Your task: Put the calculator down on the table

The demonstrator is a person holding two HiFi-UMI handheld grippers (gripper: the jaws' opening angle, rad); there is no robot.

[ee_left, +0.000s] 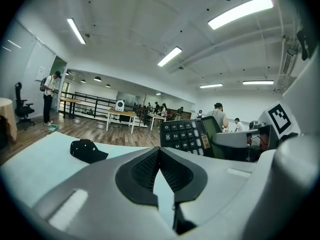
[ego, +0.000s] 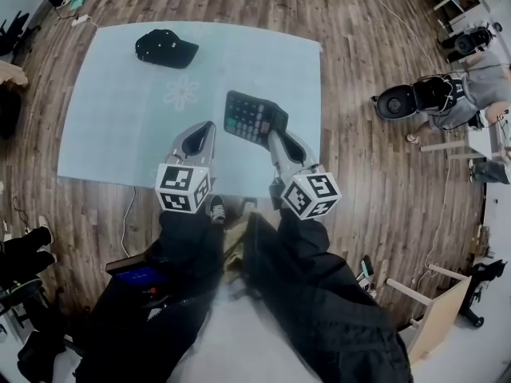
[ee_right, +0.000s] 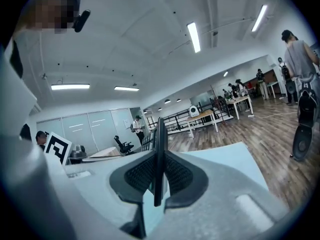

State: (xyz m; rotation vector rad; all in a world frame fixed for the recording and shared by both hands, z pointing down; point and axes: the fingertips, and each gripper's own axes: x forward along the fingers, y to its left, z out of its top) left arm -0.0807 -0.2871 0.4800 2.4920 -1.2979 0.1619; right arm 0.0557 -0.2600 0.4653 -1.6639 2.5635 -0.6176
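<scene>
A black calculator [ego: 254, 116] hangs above the light blue table [ego: 112, 126], keys facing up in the head view. My right gripper [ego: 275, 132] is shut on its near right edge. In the right gripper view the calculator [ee_right: 160, 149] stands edge-on as a thin dark slab pinched between the ribbed pads [ee_right: 177, 174]. To its left, my left gripper [ego: 209, 128] is shut and holds nothing. The left gripper view shows its tips meeting [ee_left: 159, 151], with the calculator [ee_left: 186, 136] up and to the right of them.
A black cap [ego: 165, 48] lies at the table's far left, near a flower print [ego: 182, 92]. The table's near edge runs just in front of my legs. On the wooden floor are a person [ego: 471, 86] with equipment at the right and a cable [ego: 128, 214].
</scene>
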